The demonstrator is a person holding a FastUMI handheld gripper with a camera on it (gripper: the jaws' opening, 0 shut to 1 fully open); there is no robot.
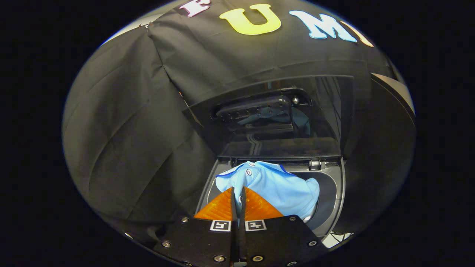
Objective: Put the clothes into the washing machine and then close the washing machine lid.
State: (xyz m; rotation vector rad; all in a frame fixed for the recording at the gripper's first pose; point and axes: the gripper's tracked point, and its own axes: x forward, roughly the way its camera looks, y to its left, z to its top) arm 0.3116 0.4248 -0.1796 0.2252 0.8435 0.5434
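A light blue shirt (276, 187) with white buttons lies bunched in the grey opening of the washing machine (336, 193), its cloth pinched between the orange fingers (219, 207) of the gripper (238, 196), whose jaws are closed on a thin fold of it. Each finger base carries a small black-and-white square marker, with no readable writing on them. Beyond the shirt the dark, glossy lid (274, 111) stands raised against the black cloth wall (130, 129), mirroring a bit of blue.
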